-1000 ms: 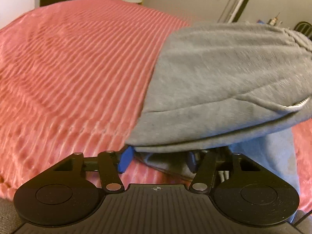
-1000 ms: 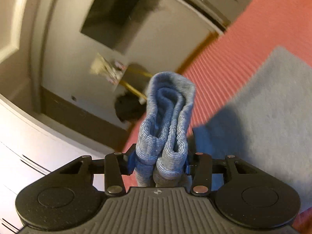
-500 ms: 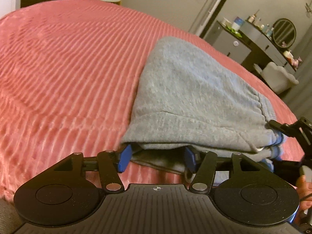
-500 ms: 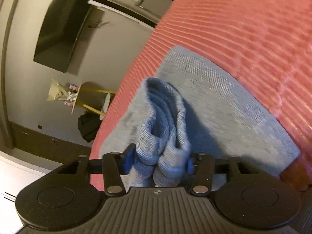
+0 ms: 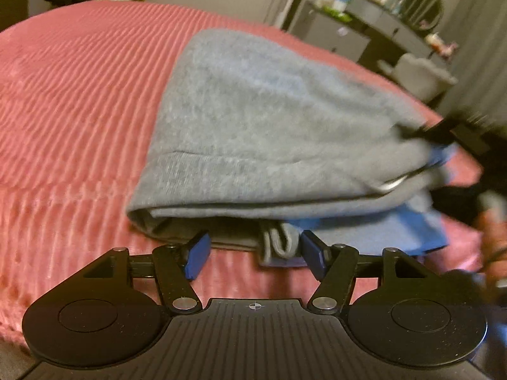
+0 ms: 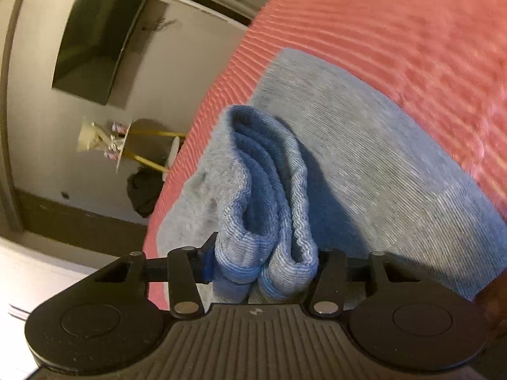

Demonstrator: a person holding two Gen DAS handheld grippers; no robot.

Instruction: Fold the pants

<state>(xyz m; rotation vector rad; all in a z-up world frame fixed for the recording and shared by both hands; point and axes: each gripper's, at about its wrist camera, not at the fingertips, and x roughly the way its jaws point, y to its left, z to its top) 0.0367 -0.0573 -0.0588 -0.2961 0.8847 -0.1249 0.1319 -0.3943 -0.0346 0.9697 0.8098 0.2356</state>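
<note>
Right wrist alone shows bunched pants [image 6: 266, 221] between closing hand-held gripper [image 6: 263, 262].

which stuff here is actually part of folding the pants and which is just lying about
Part of the job:
grey pants, folded on the pink bedspread
left gripper, jaws opening, clear of the cloth
right gripper, closing on a bunched pants edge

Just lying about:
dresser with bottles
wall TV
side table

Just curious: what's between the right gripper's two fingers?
In the right wrist view, a bunched fold of the grey knit pants sits in the closing right gripper.
</note>
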